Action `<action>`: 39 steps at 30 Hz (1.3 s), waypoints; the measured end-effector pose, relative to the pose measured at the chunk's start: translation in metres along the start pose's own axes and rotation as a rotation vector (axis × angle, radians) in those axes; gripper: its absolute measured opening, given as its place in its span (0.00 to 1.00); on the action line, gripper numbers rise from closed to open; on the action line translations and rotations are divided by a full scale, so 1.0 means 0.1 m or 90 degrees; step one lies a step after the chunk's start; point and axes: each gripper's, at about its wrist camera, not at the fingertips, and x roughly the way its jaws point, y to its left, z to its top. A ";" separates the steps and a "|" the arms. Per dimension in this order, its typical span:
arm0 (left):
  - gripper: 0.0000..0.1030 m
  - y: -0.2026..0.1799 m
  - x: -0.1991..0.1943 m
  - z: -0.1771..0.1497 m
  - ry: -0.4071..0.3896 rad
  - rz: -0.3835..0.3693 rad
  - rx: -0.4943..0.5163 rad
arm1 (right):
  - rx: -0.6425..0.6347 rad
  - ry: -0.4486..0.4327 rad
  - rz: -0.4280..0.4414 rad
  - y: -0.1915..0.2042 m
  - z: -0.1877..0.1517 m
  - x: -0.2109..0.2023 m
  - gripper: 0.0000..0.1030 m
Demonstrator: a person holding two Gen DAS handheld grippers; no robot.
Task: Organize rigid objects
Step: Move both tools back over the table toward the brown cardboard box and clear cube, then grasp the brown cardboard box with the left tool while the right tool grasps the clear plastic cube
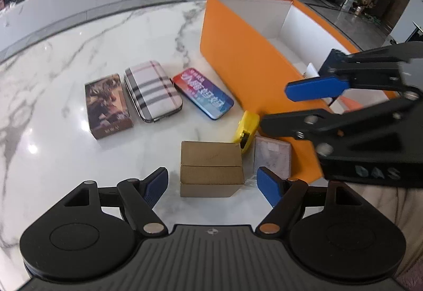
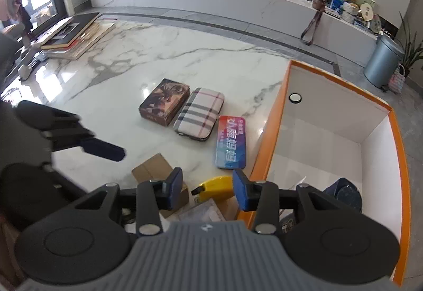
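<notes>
Both my grippers hang over a glossy white marble counter with grey veins, in a living room with a long marble ledge and a grey metal bin (image 2: 383,63) by the wall.

On the counter lie a brown picture-printed box (image 1: 107,105), a plaid zip case (image 1: 152,90) and a red-and-blue flat tin (image 1: 203,92) in a row, beside a tall orange cardboard box with a white inside (image 1: 238,53). Nearer me sit a small brown carton (image 1: 211,169), a yellow tape measure (image 1: 246,129) and a clear flat case (image 1: 272,158). My left gripper (image 1: 212,185) has its jaws wide apart, empty, above the carton. My right gripper (image 2: 207,190) has its jaws open too, holding nothing, over the tape measure at the orange box's edge.
</notes>
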 end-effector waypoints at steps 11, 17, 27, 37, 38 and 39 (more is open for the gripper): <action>0.67 -0.02 0.21 -0.03 0.014 0.009 -0.011 | -0.031 0.015 0.008 0.00 -0.07 0.01 0.37; 0.66 0.08 0.11 -0.09 0.024 0.022 -0.040 | -0.090 0.033 0.017 0.12 -0.07 0.03 0.34; 0.66 0.37 -0.08 -0.35 0.005 0.039 -0.094 | -0.290 0.216 0.011 0.46 0.01 0.48 0.60; 0.67 0.43 -0.09 -0.41 -0.009 0.017 -0.100 | -0.335 0.362 -0.009 0.49 0.12 0.86 0.63; 0.68 0.44 -0.08 -0.42 -0.009 0.018 -0.103 | -0.339 0.368 -0.014 0.51 0.12 0.89 0.63; 0.68 0.44 -0.08 -0.42 -0.007 0.019 -0.105 | -0.345 0.372 -0.020 0.51 0.13 0.92 0.64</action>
